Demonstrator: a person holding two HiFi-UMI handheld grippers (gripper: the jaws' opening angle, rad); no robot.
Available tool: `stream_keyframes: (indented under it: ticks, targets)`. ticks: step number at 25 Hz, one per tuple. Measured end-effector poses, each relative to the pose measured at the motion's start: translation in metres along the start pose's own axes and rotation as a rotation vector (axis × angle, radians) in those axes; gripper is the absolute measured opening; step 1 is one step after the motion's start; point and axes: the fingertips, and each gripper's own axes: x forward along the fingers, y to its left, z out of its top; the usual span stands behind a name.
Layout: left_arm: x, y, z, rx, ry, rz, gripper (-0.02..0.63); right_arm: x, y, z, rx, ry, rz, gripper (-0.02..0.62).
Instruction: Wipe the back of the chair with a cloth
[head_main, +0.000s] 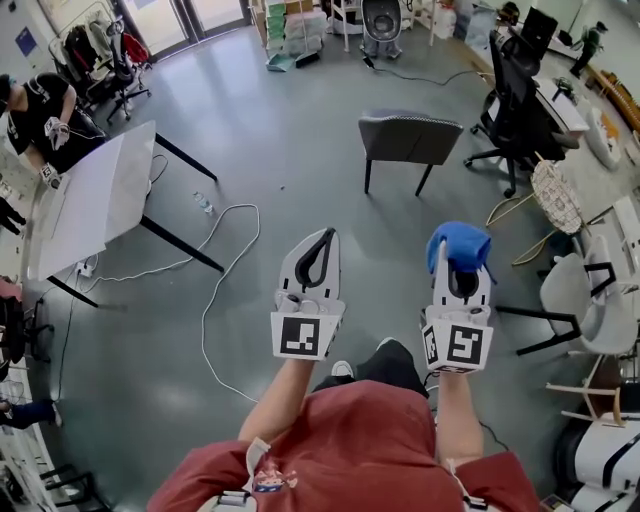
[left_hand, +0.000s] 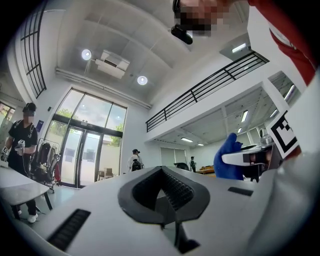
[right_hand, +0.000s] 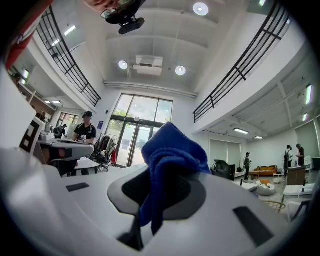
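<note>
While left gripper (head_main: 322, 240) jaws pressed together, empty, right gripper (head_main: 461, 268) jaws pinch blue cloth (head_main: 458, 244); chair (head_main: 408, 138) well ahead.

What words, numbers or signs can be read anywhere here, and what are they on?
None can be read.
Left gripper cube and right gripper cube: black-and-white square markers, patterns, not letters.
Blue wall sign: too small to read.
Blue cloth: no label shows.

Blue cloth (head_main: 459, 245), grey chair (head_main: 408, 138), white grippers' black-white marker cubes (head_main: 303, 336)
</note>
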Motion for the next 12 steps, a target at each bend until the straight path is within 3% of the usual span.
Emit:
stream_keyframes:
  ticks: [6, 12]
  targets:
    - [0.044, 0.007, -0.012, 0.008, 0.021, -0.015, 0.011, 0.039, -0.01, -0.016, -0.005, 0.03, 0.01, 0.058]
    - [0.122, 0.016, -0.036, 0.032, 0.041, -0.009, 0.011, 0.112, -0.042, -0.048, 0.035, 0.041, 0.02, 0.058]
